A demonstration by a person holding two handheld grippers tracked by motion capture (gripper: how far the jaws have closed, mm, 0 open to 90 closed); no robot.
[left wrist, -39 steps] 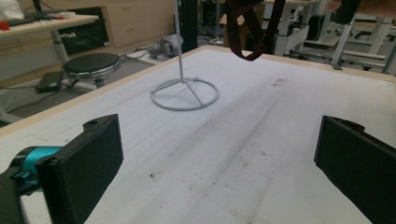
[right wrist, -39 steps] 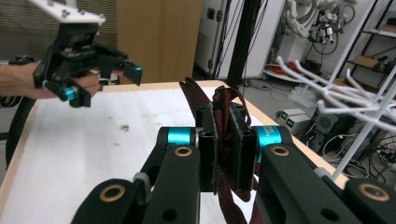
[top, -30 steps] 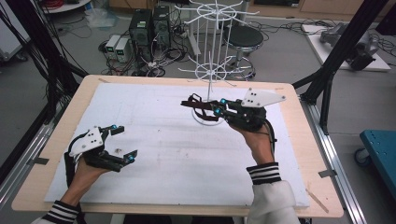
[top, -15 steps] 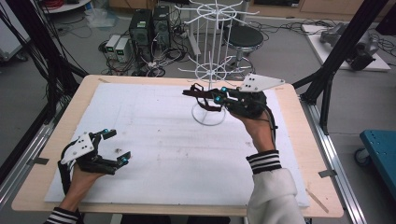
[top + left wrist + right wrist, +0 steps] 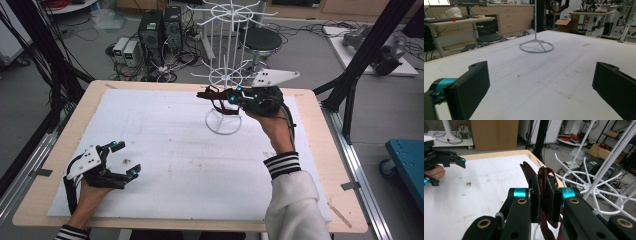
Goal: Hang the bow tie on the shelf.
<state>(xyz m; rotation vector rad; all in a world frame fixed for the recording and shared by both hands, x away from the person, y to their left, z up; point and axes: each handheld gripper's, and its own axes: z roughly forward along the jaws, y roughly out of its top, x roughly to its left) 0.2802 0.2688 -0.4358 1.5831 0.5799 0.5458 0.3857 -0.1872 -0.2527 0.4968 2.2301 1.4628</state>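
Right gripper is up off the table near the far edge, right of centre, held level next to the white wire rack. Jaws are clamped on a dark red fabric strap. In the right gripper view the strap sits pinched flat between the two pads, with a loop sticking out past the tips and the rest hanging down below the jaws. The rack's white arms are just to the right of the tips there; can't tell whether the strap touches any of them.

The rack stands on a ring base on the white mat, toward the far edge. The strap hangs roughly over that base in the high view.

Left gripper is low at the near left corner of the table, hand wrapped around it, jaws spread wide with nothing between them. The left gripper view confirms this: both black pads are far apart, bare mat between them, the ring base well ahead.

The mat has a few small dark specks, one cluster right by the left gripper's tips.
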